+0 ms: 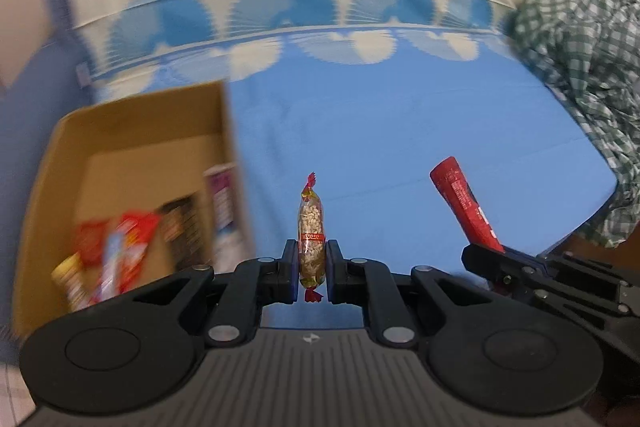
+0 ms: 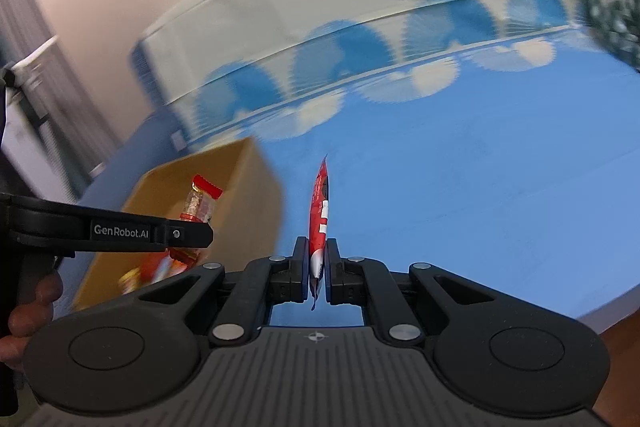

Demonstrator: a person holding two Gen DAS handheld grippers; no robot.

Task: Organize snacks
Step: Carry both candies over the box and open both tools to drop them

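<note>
Above the blue bedsheet (image 1: pixel 400 131), both grippers carry snacks, each pinched near its lower end so most of the pack sticks out forward, which should let it fall clear on release. The left gripper (image 1: pixel 312 259) has its fingers narrowed onto a clear packet of nuts (image 1: pixel 311 227) with red twisted ends, held upright. The right gripper (image 2: pixel 318 259) is clamped almost flat on a thin red packet (image 2: pixel 320 215), seen edge-on.

To the left stands an open cardboard box (image 1: pixel 132 123) on the sheet, evidently the place for the snacks: several packs already lie in it, red wrappers (image 1: pixel 116 247) and a dark pack among them, though blur hides their details. Neither carried snack is over the box yet, as far as I can judge; both look to be headed that way.

From the left wrist, the red packet shows its broad printed face, and the box's inside is open to view. From the right wrist, the nut packet appears from the side against the box, along with the person's fingers (image 2: pixel 28 307) on the left handle. A green checked cloth (image 1: pixel 580 75) lies bunched at the far right.
</note>
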